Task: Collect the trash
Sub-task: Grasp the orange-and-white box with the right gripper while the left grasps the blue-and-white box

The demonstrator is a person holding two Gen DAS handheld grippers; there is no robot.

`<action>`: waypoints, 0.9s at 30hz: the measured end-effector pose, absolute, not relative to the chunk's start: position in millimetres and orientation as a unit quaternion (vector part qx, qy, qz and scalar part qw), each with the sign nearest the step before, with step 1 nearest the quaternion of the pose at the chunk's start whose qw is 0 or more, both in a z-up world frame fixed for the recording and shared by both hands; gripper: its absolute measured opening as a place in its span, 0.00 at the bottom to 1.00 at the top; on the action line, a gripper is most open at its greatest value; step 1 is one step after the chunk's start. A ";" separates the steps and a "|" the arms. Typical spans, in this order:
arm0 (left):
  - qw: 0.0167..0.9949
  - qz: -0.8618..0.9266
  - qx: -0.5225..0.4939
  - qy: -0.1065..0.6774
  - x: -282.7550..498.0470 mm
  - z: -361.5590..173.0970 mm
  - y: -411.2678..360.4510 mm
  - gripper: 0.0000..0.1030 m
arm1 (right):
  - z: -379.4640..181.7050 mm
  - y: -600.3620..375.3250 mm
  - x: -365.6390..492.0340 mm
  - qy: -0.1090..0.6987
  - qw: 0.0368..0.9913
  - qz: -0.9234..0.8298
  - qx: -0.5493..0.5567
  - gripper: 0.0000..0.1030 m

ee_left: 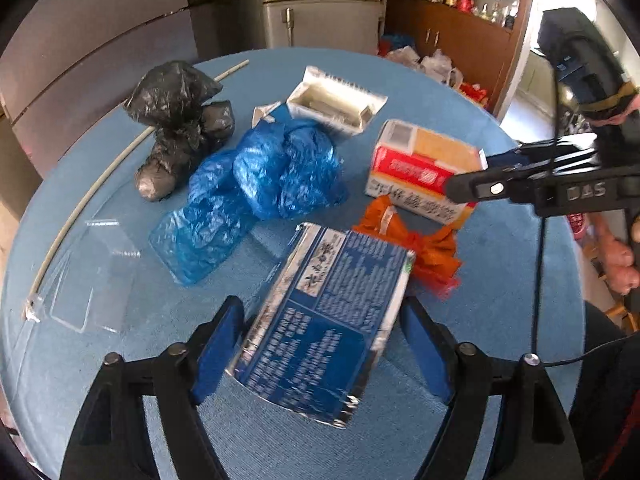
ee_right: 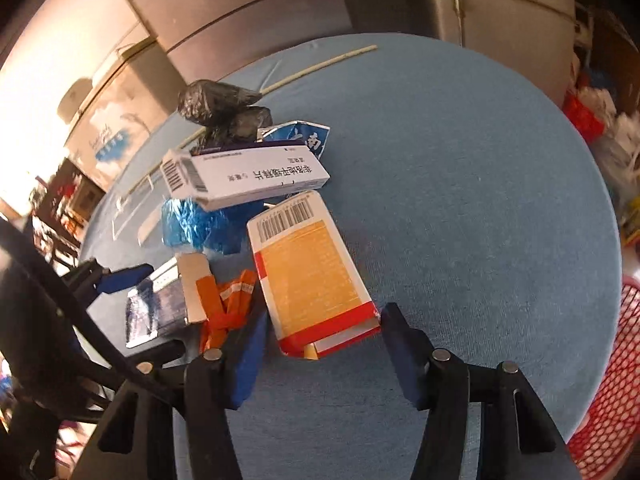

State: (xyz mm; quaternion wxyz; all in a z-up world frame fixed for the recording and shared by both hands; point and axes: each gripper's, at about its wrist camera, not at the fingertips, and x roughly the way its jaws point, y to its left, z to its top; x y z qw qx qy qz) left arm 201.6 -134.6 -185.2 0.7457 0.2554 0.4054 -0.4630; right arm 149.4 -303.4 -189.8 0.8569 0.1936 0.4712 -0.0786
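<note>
- Left claw (ee_left: 320,344) straddled the blue carton (ee_left: 320,320), pads not pressing — released.
- Right claw (ee_right: 320,356) straddled the orange box (ee_right: 308,276), also released.
- Nothing collected — all trash still on the worktop (ee_right: 480,200).

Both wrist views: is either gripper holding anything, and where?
Left gripper: nothing; blue carton lies loose between open jaws. Right gripper flanks near end of orange box; grip unclear.

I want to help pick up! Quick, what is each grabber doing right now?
Left gripper: open, its fingers on either side of the blue carton, not squeezing it.
Right gripper: open, around the end of the orange and red box, no grip yet.
</note>
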 end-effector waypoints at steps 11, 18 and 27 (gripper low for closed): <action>0.774 -0.426 0.237 0.404 188.7 -187.7 -128.6 0.67 | -188.3 -321.2 120.9 0.452 0.858 -0.062 0.235 0.51; 0.812 -0.401 0.166 0.391 167.0 -161.1 -102.3 0.67 | -186.4 -332.4 92.9 0.435 0.862 -0.056 0.256 0.51; 0.836 -0.403 0.131 0.348 119.0 -122.7 -128.6 0.67 | -181.8 -348.1 60.1 0.411 0.867 -0.065 0.274 0.51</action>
